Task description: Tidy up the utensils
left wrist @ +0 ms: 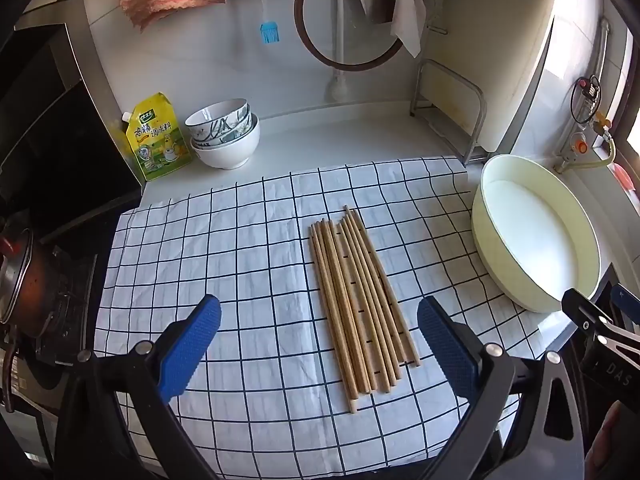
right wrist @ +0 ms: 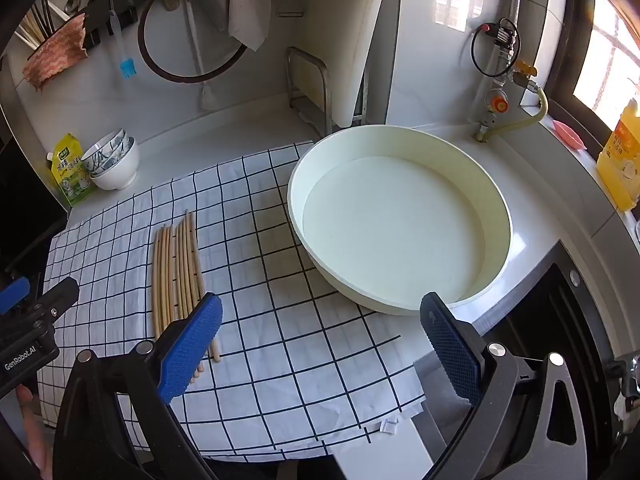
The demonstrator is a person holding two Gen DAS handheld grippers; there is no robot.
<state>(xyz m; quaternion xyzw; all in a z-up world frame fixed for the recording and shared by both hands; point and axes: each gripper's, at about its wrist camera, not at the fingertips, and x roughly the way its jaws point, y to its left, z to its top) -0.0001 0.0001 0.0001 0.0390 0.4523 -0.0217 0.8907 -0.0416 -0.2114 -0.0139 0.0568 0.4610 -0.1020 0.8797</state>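
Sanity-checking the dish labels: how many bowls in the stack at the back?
3. White bowl at the bottom, beside the yellow pouch; two patterned bowls nested inside it. More could be hidden within the stack.

Daylight came from the window [right wrist: 608,60] at the far right, which was blown out to white. The white wall [left wrist: 192,60] and counter [left wrist: 360,132] were bright and evenly lit, with soft shadows. The stove side at the left lay dark. Both fisheye views bent straight lines at the edges, with black vignetted corners. Focus was sharp throughout.
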